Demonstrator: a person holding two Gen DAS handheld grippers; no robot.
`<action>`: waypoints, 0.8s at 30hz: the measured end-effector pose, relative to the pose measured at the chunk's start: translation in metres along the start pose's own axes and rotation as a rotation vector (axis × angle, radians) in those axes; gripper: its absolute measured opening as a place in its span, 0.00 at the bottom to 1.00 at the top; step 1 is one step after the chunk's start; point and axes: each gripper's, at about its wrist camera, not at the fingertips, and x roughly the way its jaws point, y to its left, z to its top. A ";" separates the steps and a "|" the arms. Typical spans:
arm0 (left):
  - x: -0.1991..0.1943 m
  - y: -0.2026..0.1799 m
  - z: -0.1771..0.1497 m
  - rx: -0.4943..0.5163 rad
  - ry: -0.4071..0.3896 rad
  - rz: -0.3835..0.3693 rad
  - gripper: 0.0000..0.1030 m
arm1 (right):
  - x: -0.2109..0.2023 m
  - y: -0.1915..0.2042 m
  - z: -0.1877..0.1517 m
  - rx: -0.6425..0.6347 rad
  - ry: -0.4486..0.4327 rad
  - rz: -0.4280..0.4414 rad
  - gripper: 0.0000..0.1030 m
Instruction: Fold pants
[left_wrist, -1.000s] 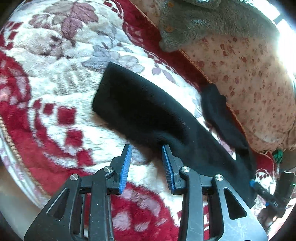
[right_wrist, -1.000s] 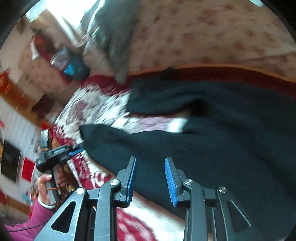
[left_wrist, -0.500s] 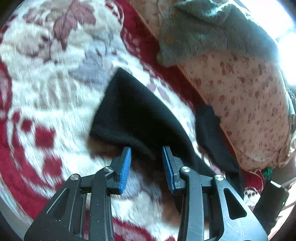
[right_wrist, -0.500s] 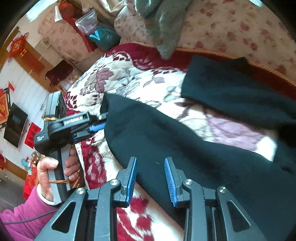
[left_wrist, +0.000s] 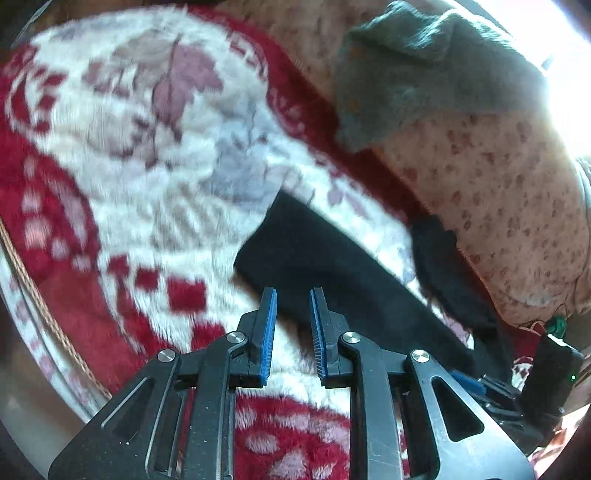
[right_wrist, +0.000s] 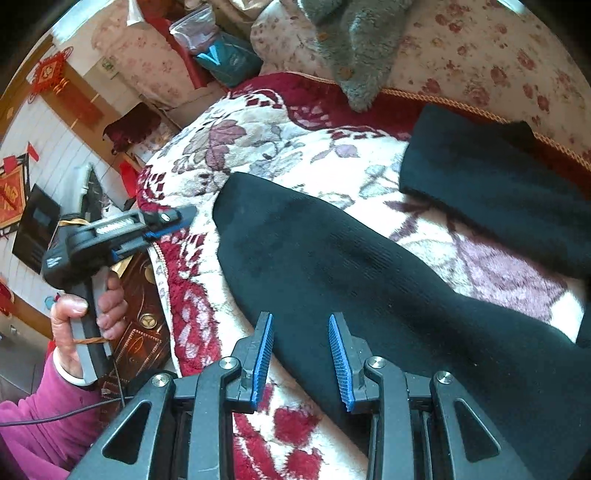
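The black knitted pants lie spread on a fluffy red and white blanket with a flower pattern that covers the bed. The two legs are apart, with blanket showing between them; the near leg ends with its cuff toward the left gripper, and the far leg lies near the blanket's corded edge.

In the left wrist view, the left gripper has its blue fingers narrow and closing, just before the cuff of the near leg; whether cloth is already between them cannot be told.

The right gripper hangs over the near edge of the same leg, its fingers partly apart and holding nothing.

A grey fleece garment lies on the flowered pink quilt behind. A hand in a pink sleeve holds the left gripper's handle.
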 end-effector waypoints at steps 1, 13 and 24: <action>0.004 0.001 -0.003 -0.012 0.021 -0.014 0.15 | -0.003 0.002 0.000 -0.012 -0.010 -0.004 0.31; 0.039 -0.007 -0.009 -0.154 0.059 -0.150 0.52 | -0.013 -0.009 -0.007 0.031 -0.022 -0.013 0.35; 0.007 -0.016 0.011 -0.095 -0.093 -0.175 0.06 | -0.085 -0.046 -0.029 0.098 -0.125 -0.110 0.35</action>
